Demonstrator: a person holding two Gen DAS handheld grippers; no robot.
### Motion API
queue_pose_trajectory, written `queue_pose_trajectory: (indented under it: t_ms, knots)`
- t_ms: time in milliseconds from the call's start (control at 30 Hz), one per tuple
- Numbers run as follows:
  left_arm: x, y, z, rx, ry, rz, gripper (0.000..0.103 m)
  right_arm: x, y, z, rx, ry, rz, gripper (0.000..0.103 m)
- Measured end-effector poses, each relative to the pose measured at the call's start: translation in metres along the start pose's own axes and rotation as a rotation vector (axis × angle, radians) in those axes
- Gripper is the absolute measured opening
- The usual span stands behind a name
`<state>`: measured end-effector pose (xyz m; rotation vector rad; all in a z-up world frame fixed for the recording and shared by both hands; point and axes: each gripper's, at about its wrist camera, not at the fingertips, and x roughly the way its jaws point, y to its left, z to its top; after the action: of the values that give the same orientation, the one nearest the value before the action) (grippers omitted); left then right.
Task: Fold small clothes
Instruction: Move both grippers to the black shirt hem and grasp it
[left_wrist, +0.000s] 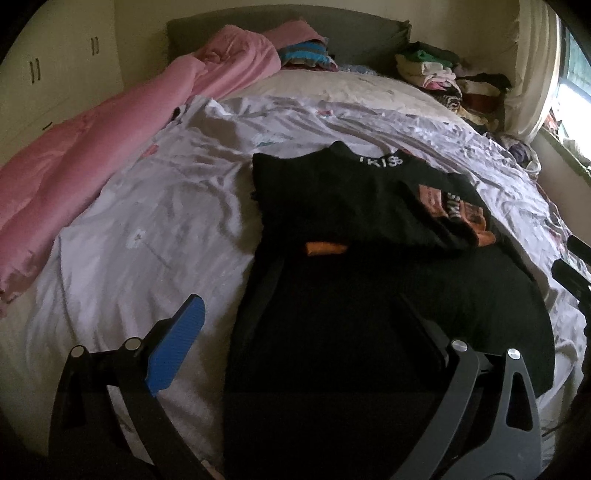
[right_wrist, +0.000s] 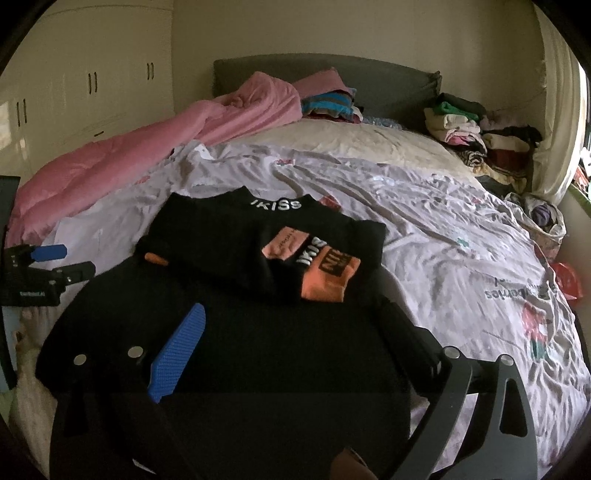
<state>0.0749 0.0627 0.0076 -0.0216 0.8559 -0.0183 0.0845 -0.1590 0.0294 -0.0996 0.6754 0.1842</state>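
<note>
A black top with orange patches and an "IKISS" collar (left_wrist: 369, 229) (right_wrist: 258, 266) lies on the bed's pale sheet (left_wrist: 155, 229), both sleeves folded in over its chest. My left gripper (left_wrist: 306, 328) hovers open over the garment's lower left part, its blue pad (left_wrist: 177, 347) above the sheet beside the hem. It also shows at the left edge of the right wrist view (right_wrist: 55, 262). My right gripper (right_wrist: 295, 328) hovers open over the garment's lower middle, blue pad (right_wrist: 177, 354) on the left. Neither holds cloth.
A pink duvet (left_wrist: 110, 147) runs along the bed's left side. Stacks of folded clothes (left_wrist: 443, 74) sit at the far right by the grey headboard (right_wrist: 332, 77). Striped clothes (right_wrist: 325, 103) lie by the pillow. A wardrobe (right_wrist: 74, 74) stands left, a window right.
</note>
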Motion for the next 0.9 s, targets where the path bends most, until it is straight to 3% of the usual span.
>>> queue_pose_trajectory:
  t_ms: [600,900]
  knots:
    - [-0.006,0.002,-0.043,0.05,0.081,0.04,0.093,-0.016,-0.03,-0.058,0.039,0.107,-0.027,0.096]
    - [-0.006,0.006,-0.062,0.038,0.13,0.02,0.093,-0.015,-0.038,-0.082,0.047,0.166,-0.026,0.096]
